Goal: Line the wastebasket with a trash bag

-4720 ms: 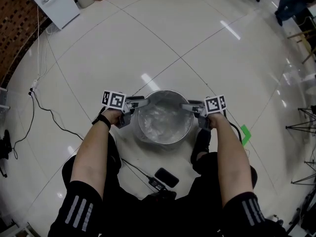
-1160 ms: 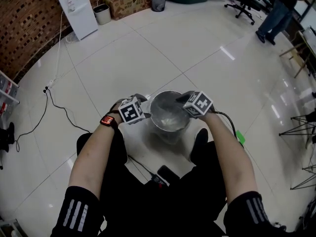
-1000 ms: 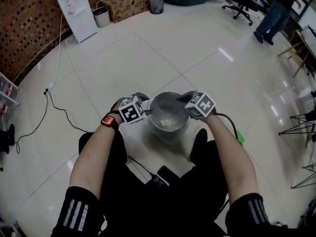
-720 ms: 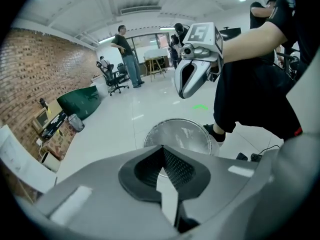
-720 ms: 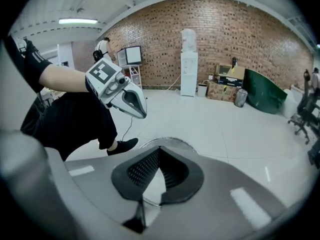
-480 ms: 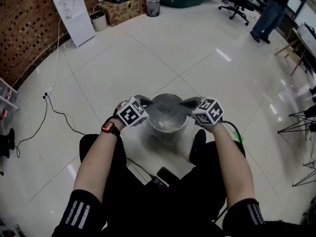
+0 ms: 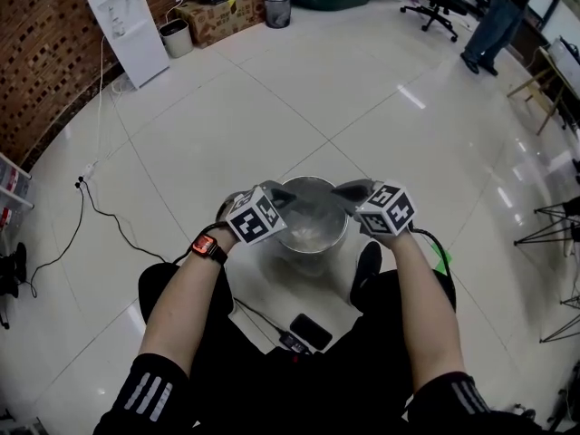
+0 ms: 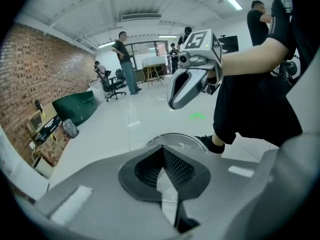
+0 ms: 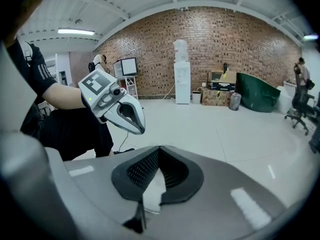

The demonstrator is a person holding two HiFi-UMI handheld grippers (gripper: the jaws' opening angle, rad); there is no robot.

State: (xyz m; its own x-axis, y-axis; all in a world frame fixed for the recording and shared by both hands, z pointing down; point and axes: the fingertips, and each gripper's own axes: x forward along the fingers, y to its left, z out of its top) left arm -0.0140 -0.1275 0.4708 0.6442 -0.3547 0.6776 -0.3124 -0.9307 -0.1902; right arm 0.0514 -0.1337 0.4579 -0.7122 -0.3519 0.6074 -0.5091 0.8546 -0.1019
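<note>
Pinching a thin fold of the trash bag (image 7: 313,217) with the left gripper (image 7: 277,195), pads pressed together on it. Same at the right gripper (image 7: 350,189): closed on clear film at its tips. Sitting directly between the two claws, just below their tips: the wastebasket (image 7: 315,248), upright on the floor (image 7: 227,107). Round, shiny metal wall, open top. Inside, clear, crinkled, glossy film, reaching up to both claw tips at opposite sides of the rim.
</note>
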